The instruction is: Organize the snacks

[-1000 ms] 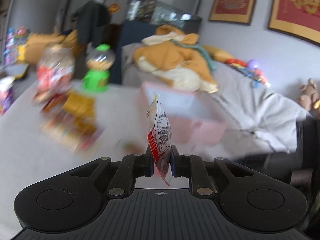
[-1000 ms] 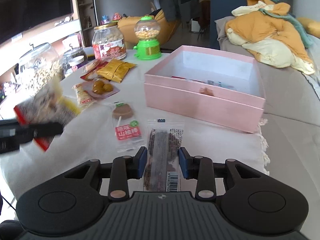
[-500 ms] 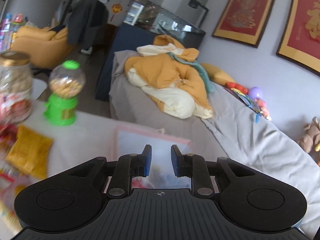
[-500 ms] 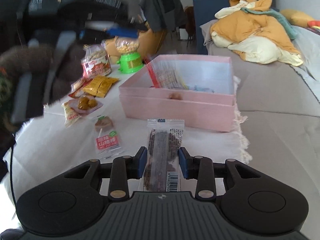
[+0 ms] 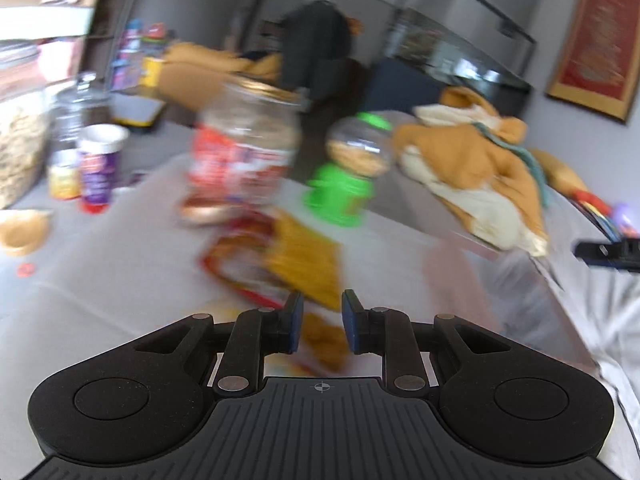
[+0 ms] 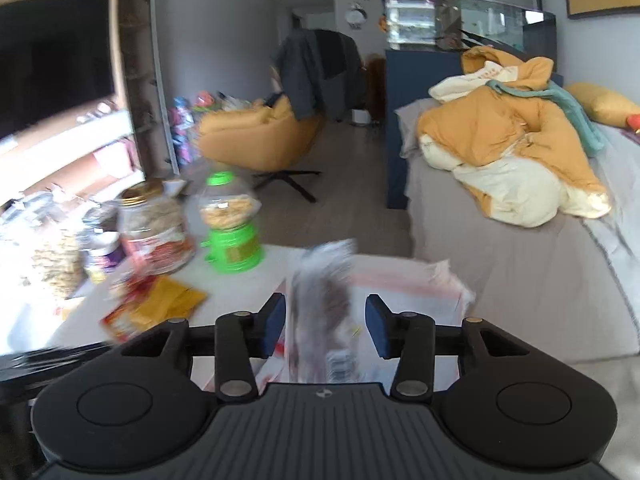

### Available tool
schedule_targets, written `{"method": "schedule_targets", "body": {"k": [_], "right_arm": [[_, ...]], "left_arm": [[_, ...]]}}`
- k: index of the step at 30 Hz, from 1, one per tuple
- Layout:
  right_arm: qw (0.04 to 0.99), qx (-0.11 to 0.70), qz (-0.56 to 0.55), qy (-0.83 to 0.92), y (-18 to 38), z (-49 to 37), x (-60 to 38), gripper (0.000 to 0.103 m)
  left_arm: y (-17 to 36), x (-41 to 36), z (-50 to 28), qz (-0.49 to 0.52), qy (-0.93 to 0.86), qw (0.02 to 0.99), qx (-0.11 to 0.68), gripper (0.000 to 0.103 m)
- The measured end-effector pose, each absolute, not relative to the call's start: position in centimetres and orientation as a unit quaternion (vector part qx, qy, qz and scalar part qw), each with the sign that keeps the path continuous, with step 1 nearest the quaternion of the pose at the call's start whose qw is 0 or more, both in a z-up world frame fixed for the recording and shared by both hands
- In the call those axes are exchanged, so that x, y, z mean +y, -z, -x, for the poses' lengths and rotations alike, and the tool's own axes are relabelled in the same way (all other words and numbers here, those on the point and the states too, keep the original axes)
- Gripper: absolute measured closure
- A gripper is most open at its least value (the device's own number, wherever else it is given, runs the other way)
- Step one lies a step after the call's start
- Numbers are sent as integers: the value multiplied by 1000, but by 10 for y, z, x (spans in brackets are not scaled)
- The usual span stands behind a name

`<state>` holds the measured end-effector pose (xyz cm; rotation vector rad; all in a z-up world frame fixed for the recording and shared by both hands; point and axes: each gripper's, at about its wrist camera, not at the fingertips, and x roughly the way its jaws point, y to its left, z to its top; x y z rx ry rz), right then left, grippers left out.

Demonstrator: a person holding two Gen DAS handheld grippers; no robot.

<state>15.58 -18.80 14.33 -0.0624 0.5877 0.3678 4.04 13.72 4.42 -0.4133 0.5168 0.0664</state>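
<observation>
In the left wrist view my left gripper (image 5: 319, 316) hangs over loose snacks on the white table, its jaws a little apart with nothing between them. Just below them lies a blurred orange-brown snack (image 5: 324, 340), and a yellow packet (image 5: 304, 264) lies just beyond. In the right wrist view my right gripper (image 6: 325, 322) is above the pink box (image 6: 408, 284). Its jaws are opening. A clear packet with a dark snack (image 6: 320, 292) stands blurred between them, and neither pad touches it.
A red-labelled jar (image 5: 244, 152) and a green candy dispenser (image 5: 344, 184) stand behind the loose snacks. More jars and small cups (image 5: 96, 164) crowd the table's left side. A grey sofa with an orange quilt (image 6: 504, 152) lies to the right.
My left gripper let go of the red-and-white packet over the pink box and swung back left over the loose snacks. My right gripper rose over the box and its jaws parted around the dark packet.
</observation>
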Motion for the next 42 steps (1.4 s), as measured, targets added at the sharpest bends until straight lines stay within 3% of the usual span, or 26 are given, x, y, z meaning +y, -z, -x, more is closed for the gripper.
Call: {"method": "schedule_targets", "body": {"k": [8,14,18,28,42], "right_arm": [[909,334,25,-249,-103,-122,-148,50],[888,349,46,-296,-76,-80,-108,48],[878,358,71,-310,-60,-68,-90,38],[878,377,81,-284,-17,-52,-97,38],[896,340,88,-272,-9,-30,-122,38]], "left_arm": [[-23,169,-46,219,4,929,297,78],[-35,156,-34,210,-6,942,263,78],[-41,147,-52,193,14,941,277,78],[-15,97,-96,70,50,934,346,74],[-19,50,-79,-6,63,936,345,74]]}}
